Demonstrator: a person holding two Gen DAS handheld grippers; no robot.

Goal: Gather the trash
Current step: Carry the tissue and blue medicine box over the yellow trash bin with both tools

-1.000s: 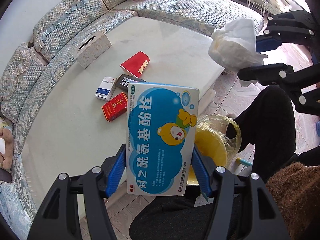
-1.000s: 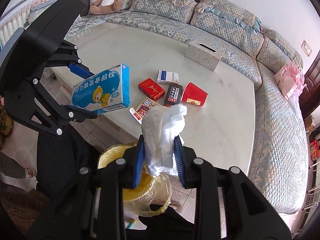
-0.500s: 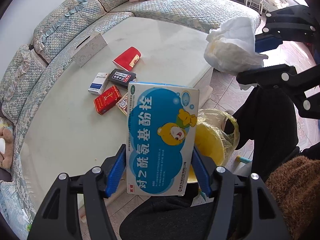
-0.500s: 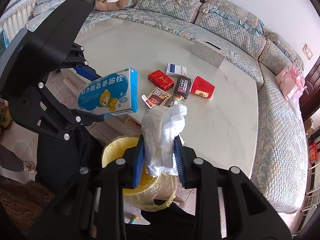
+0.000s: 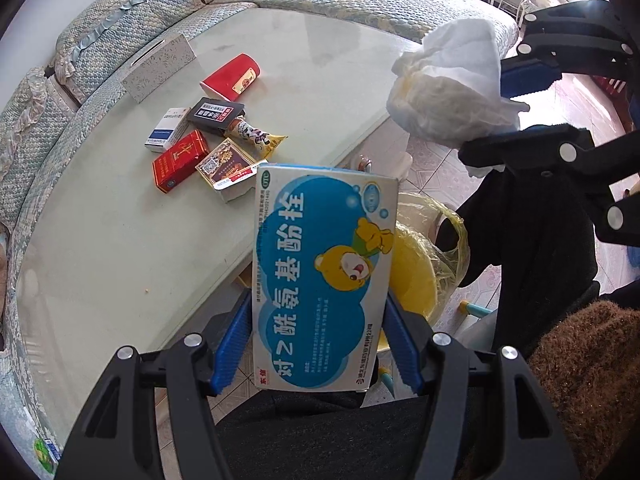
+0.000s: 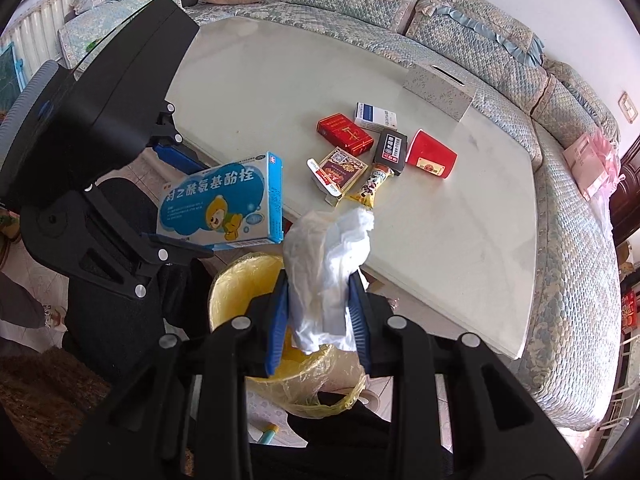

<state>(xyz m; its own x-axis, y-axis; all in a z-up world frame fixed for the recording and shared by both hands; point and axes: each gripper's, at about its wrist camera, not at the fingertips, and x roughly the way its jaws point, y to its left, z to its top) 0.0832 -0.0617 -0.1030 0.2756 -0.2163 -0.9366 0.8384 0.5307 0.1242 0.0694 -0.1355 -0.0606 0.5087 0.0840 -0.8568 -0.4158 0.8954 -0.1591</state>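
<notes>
The left gripper pinched a blue medicine box flat between its two blue pads. The right gripper pinched a crumpled white tissue the same way. Both things hung in the air over the yellow bin, which stood on the floor just beside the edge of the white table. The bin had a thin yellow bag in it.

The step in hand looked like dropping both things into the bin. To do it well, each gripper should be right above the bin's round mouth before it lets go. The tissue was light and might float off, so going low first would help. The box was wide, so tipping it end down should help it slip in.

More trash lay on the table, farther from the bin: a red pack, a red paper cup, a black pack, a white and blue box, a snack wrapper and a brown pack.
</notes>
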